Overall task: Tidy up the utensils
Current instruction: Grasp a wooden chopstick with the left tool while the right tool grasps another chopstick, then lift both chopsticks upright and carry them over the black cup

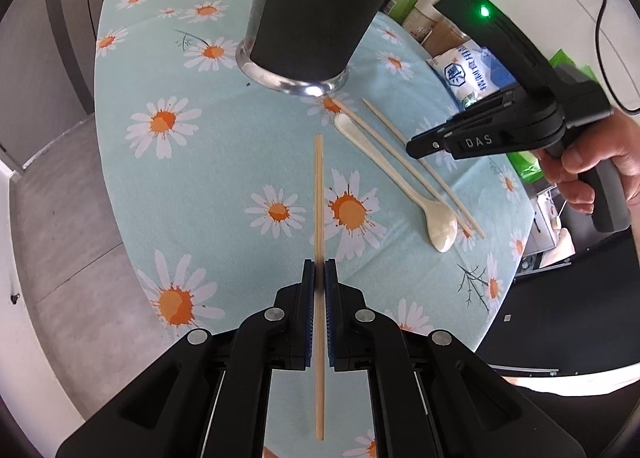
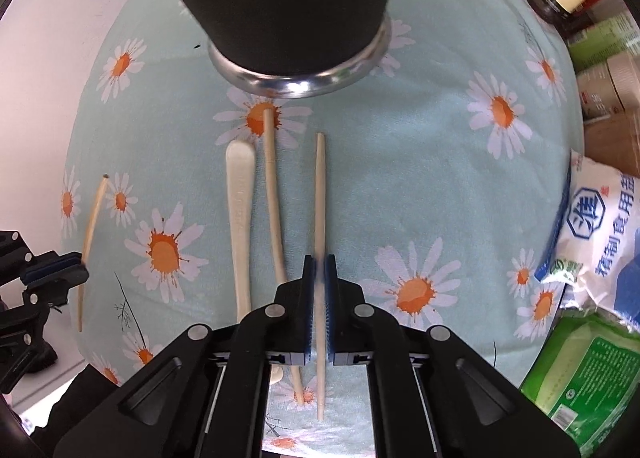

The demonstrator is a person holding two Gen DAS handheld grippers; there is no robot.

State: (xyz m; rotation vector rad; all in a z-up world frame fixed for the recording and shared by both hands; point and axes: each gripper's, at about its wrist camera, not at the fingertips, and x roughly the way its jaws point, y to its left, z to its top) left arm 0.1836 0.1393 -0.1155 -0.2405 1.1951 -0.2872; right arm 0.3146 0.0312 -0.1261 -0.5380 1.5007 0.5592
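L gripper (image 1: 319,272) is clamping a thin bamboo chopstick (image 1: 319,194), tip aiming toward the black cup (image 1: 316,6) on the daisy tablecloth (image 1: 224,162). R gripper (image 2: 319,270) is pinching a pale chopstick (image 2: 319,194) just in front of the cup; the blur probably hides the exact contact. Spoon (image 2: 240,218) and another chopstick (image 2: 274,210) are lying beside it, also below the cup.
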